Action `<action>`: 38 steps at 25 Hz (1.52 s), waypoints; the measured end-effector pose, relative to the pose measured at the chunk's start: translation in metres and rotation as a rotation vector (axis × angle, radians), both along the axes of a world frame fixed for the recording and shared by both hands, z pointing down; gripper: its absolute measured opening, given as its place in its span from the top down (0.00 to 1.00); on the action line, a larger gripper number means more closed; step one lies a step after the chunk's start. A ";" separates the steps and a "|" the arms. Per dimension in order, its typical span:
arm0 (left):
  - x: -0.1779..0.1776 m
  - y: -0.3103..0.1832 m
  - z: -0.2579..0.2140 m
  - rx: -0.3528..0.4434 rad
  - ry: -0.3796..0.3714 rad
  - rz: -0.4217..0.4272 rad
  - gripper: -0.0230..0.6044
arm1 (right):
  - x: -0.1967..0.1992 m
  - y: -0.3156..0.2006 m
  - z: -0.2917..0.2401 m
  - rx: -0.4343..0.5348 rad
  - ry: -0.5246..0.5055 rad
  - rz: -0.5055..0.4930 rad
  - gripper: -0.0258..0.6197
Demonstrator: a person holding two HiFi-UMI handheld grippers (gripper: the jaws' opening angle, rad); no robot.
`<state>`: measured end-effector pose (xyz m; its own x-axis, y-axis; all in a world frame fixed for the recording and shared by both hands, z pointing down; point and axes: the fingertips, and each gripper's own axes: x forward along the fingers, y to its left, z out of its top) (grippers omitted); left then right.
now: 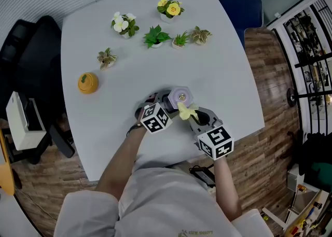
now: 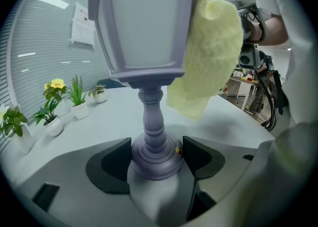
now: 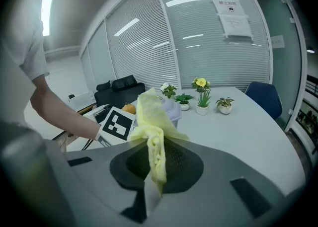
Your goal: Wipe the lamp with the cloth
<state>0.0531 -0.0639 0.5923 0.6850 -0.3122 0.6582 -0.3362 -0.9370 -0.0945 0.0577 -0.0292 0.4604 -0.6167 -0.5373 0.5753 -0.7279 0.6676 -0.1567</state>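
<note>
While my left gripper [image 2: 156, 157] pins the lamp [image 2: 144, 37] by its round foot, jaws closed against either side of the base, the stem rises straight up between them. Long axis vertical, shade overhead in the left gripper view. Lamp stands on the white tabletop [image 1: 233, 65] near its front edge, just ahead of me.

Right gripper [image 3: 154, 159] is pinched together on the yellow cloth [image 3: 149, 116]. One fold trails down between the jaws, the rest flares forward toward the shade.

Left gripper view: cloth pressed against the shade's right face, hanging below its lower rim. Head view: cloth lies at the lamp's near-right side with the right gripper behind it, so the lamp sits ahead and to the left of that gripper.

Judgement: the right is the wiping hand and contact is made. Strokes should run up and down the shade, or round it. The left hold must resist the sideways push, or the lamp tips away leftward. Far faces of the shade are not visible to me.
</note>
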 end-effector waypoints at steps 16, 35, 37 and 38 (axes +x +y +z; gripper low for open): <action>0.001 -0.001 0.001 0.003 0.000 0.000 0.48 | 0.013 -0.022 0.014 -0.025 -0.063 0.101 0.92; 0.002 -0.002 0.001 0.004 0.000 -0.007 0.48 | 0.022 -0.055 0.017 -0.006 -0.149 0.101 0.92; 0.002 -0.002 0.001 0.004 0.000 -0.008 0.47 | 0.021 -0.059 0.017 -0.008 -0.171 0.096 0.92; 0.002 -0.002 0.001 0.004 0.001 -0.008 0.48 | 0.021 -0.060 0.017 -0.008 -0.181 0.091 0.92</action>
<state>0.0551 -0.0661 0.5934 0.6830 -0.3200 0.6566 -0.3437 -0.9340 -0.0976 0.0785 -0.0896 0.4776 -0.6595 -0.5915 0.4638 -0.7446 0.5983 -0.2958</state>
